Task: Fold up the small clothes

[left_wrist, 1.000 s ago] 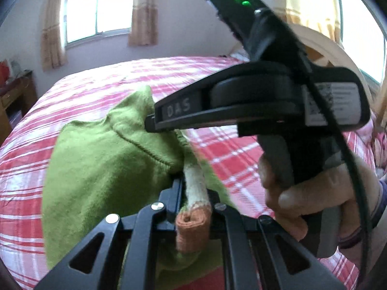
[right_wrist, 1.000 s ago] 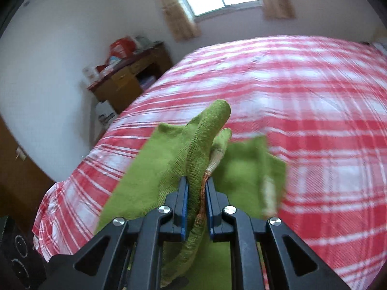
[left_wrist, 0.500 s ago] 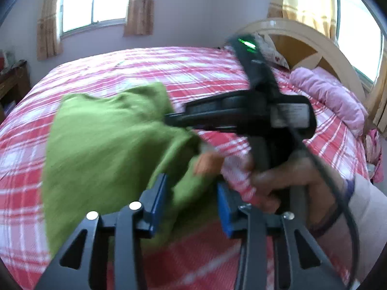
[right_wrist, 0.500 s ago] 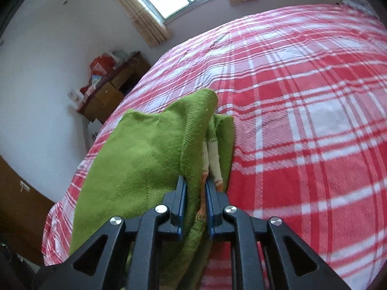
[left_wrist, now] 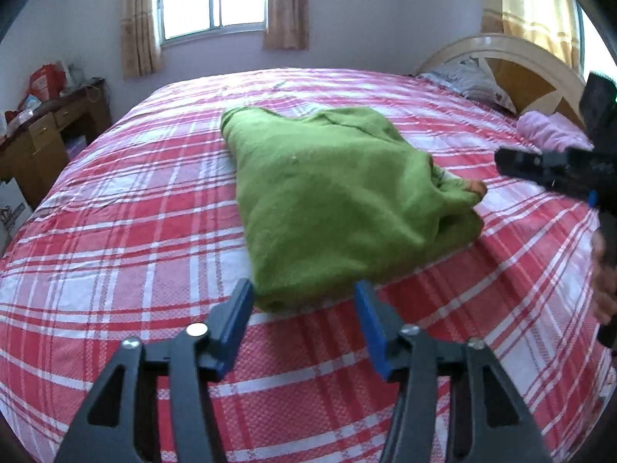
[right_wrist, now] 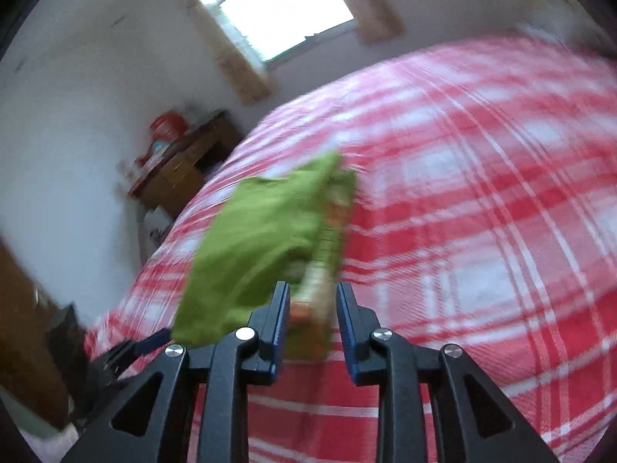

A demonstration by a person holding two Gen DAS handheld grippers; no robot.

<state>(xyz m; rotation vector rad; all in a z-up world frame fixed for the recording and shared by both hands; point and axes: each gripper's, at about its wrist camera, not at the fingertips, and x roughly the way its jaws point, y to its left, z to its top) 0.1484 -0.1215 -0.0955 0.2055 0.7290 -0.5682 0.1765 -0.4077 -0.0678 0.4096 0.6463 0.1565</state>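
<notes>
A small green knitted garment (left_wrist: pixel 331 204) lies folded over on the red plaid bed, an orange-and-white cuff (left_wrist: pixel 476 186) peeking out at its right edge. My left gripper (left_wrist: pixel 304 324) is open and empty, just short of the garment's near edge. My right gripper (right_wrist: pixel 312 320) is open, its jaws apart on either side of the striped cuff end (right_wrist: pixel 316 301) of the garment (right_wrist: pixel 262 243); that view is motion-blurred. The right gripper also shows at the right edge of the left wrist view (left_wrist: pixel 559 169).
The red plaid bedspread (left_wrist: pixel 135 231) fills both views. A wooden desk with clutter (left_wrist: pixel 42 135) stands left of the bed. A curved headboard (left_wrist: pixel 501 54) and pillows (left_wrist: pixel 551 135) are at the far right. A window is behind the bed.
Both grippers have let go of the green garment, which now lies on the bed. Both have pulled back from it; the left jaws opened first, then the right.
</notes>
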